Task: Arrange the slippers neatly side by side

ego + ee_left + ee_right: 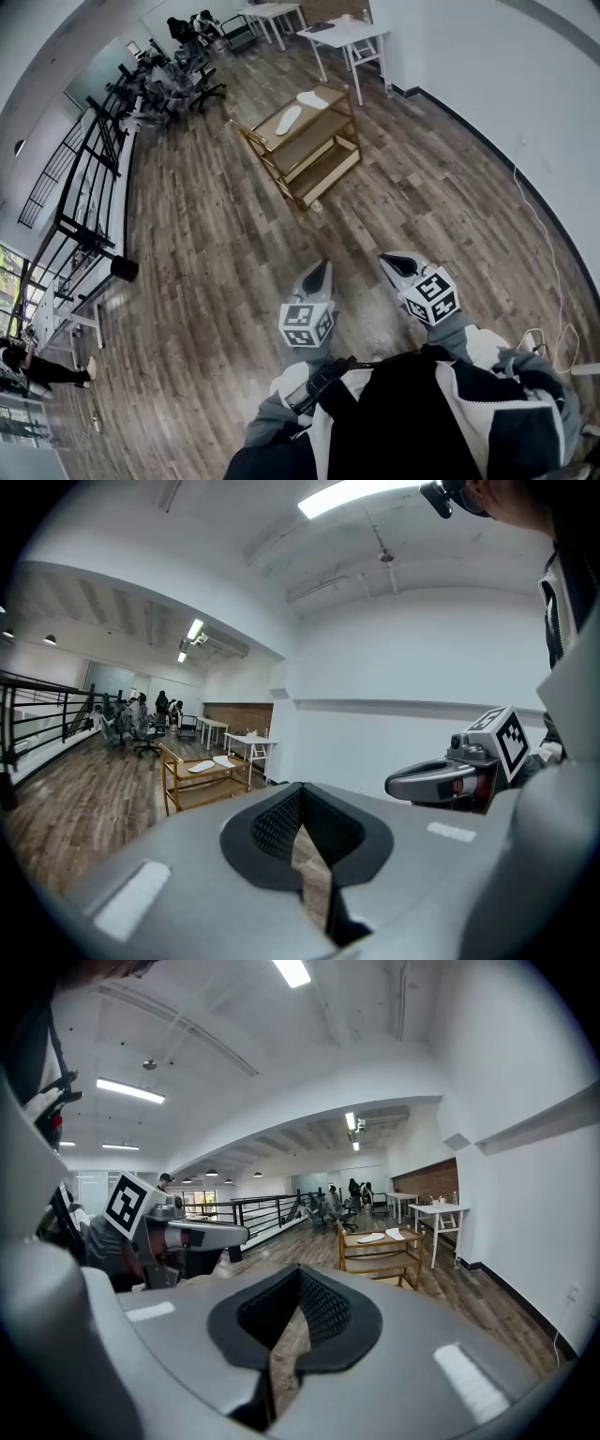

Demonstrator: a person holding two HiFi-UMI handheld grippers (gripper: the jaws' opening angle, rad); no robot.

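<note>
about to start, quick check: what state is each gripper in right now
Left gripper: closed, holding nothing.
Right gripper: closed, holding nothing.

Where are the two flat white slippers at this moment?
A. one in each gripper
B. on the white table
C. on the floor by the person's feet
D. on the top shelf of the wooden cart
D: the head view shows both white slippers lying on the top shelf of the wooden cart.
</note>
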